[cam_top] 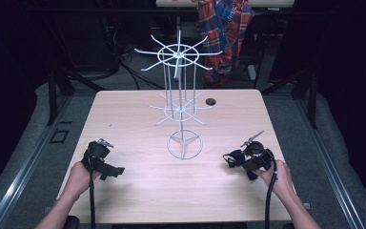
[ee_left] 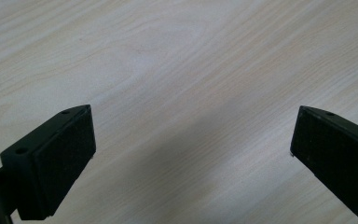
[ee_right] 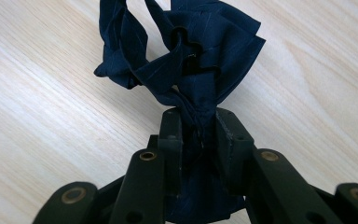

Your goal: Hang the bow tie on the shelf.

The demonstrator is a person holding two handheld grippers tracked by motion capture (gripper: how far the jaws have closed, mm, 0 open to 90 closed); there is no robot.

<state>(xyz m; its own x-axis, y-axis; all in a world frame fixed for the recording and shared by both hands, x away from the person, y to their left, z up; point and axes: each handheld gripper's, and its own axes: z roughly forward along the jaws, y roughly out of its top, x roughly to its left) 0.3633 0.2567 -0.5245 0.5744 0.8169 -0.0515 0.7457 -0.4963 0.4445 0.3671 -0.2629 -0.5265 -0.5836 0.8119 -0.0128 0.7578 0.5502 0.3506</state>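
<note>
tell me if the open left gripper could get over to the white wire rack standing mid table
Probably yes. The left gripper is open with nothing between its jaws, and bare light wooden table lies between it and the white wire rack.

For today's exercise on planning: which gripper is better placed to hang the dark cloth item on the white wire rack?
Probably the right gripper: its jaws are shut on the dark cloth. The left gripper is open over bare table, and the rack stands between them.

It looked like a lab or recording studio: a pale wooden table (cam_top: 138, 191) stood alone on grey floor between metal rails (cam_top: 28, 162), ringed by black curtains, tripod legs (cam_top: 59, 86) and loose cables (cam_top: 133, 71) behind.
</note>
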